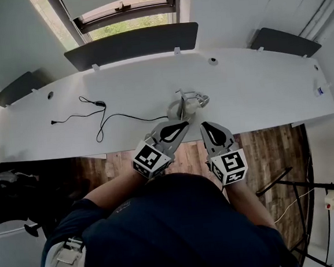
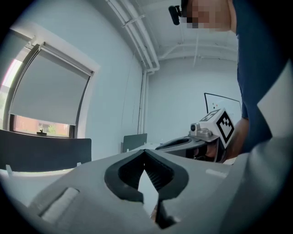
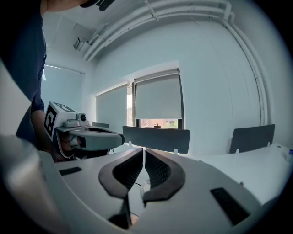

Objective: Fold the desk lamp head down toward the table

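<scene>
**Both grippers closed and empty by the lamp**

The lamp (image 1: 185, 104) sits low on the white table (image 1: 256, 87), near its front edge; its parts are too small to tell apart. The left gripper (image 1: 183, 124) hangs just on the near side of it, jaws closed tip to tip with nothing between them. The right gripper (image 1: 207, 125) is beside the left, jaws drawn to a thin slit and also empty. A black cable (image 1: 99, 119) lies on the table left of the lamp.

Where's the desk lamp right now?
Head view: the desk lamp sits on the table near its front edge, just beyond the left gripper, right of the black cable.
</scene>
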Demonstrator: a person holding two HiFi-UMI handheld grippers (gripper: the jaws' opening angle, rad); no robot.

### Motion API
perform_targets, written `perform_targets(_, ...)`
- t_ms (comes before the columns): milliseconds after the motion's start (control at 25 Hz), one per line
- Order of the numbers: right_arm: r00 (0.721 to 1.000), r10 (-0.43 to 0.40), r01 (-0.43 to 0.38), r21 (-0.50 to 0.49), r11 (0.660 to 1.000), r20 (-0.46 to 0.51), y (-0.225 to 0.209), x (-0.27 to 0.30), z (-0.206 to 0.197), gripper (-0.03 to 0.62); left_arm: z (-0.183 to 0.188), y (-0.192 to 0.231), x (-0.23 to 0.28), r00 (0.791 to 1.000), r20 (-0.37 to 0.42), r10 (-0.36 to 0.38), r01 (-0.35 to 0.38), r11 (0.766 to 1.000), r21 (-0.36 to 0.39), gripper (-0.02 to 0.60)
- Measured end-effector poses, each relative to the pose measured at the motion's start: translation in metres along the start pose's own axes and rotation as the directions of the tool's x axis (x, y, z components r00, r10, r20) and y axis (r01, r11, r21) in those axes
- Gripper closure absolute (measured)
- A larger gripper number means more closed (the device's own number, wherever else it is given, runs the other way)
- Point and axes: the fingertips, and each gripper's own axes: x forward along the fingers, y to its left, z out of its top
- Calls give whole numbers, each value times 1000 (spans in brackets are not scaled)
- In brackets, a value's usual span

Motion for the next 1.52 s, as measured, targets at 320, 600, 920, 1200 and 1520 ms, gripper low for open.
perform_targets(320, 1000, 2, -3, 39, 999, 24, 13, -17, -13, 579, -1, -35, 3, 998, 5, -70, 70, 997, -30, 575)
perform_targets(600, 999, 6, -7, 26, 1000, 46, 17, -21, -8, 583, 1, -41, 3, 997, 17, -80, 80, 996, -37, 575)
perform_targets(920, 999, 19, -20, 19, 1000, 40, 20, -21, -9, 583, 4, -43, 1, 996, 33, -81, 83, 995, -50, 575)
perform_targets(1200, 999, 34, -34, 5, 999, 37, 25, -19, -6, 583, 7, -42, -3, 996, 39, -79, 81, 996, -44, 575)
perform_targets(1520, 999, 39, -39, 10, 999, 33, 28, -17, -5, 583, 7, -38, -6, 997, 44, -63, 66, 996, -62, 575)
